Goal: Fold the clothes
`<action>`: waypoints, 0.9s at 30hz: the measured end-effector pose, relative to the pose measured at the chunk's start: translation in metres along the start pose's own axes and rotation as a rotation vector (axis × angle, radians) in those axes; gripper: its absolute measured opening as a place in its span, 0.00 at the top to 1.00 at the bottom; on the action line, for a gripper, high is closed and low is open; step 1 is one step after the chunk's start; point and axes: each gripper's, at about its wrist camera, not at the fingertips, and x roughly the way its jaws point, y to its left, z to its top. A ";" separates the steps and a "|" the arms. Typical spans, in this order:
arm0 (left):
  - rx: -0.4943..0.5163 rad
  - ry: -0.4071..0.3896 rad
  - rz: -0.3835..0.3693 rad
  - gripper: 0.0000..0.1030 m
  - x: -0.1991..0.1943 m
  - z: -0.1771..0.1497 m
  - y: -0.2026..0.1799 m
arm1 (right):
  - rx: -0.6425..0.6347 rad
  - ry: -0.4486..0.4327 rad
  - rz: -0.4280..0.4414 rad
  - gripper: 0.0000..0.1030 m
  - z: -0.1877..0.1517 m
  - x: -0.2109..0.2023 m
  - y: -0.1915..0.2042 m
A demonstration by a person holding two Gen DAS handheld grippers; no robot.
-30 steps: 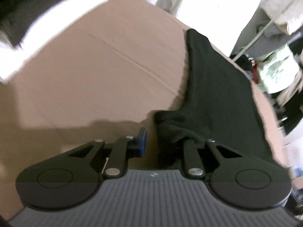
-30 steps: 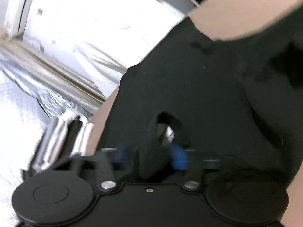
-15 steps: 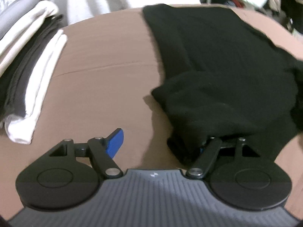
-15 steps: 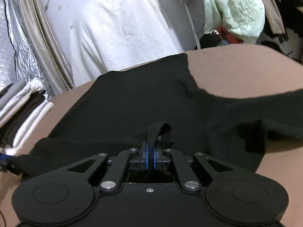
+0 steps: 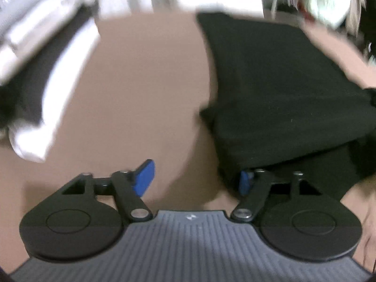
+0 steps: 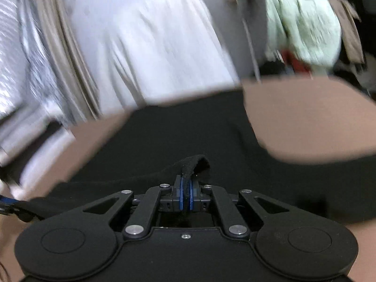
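Black garment [image 5: 277, 89] on the brown table [image 5: 145, 75], seen along both grippers. The garment lies spread over the table, its long axis running from the near edge towards the far edge, where white cloth hangs behind; its near end is doubled over on itself, a thick fold lying across the flat layer. The right gripper [image 6: 186, 193] has its fingers closed tight on a raised ridge of the garment's near hem, the black cloth pinched between the two blue pads and standing up in a small loop just beyond them. The left gripper [image 5: 196, 179] stands wide apart: its left finger [image 5: 143, 178] is bare over the table, clear of the garment, while its right finger is tucked under the garment's near left corner, only a sliver of blue pad showing; nothing is clamped between the two. The garment thus lies ahead of and to the right of the left gripper's fingers, and directly ahead of the right gripper's; the right gripper alone has hold of it. A stack of folded clothes [image 5: 47, 70], white and dark, rests on the table well to the garment's left. The garment is plain, matte and limp, and both views are blurred. Judged stage: partway through a fold of the near end.
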 end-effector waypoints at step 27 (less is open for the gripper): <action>-0.279 -0.052 -0.388 0.95 0.064 0.053 0.032 | -0.192 -0.021 0.127 0.59 -0.021 -0.056 0.044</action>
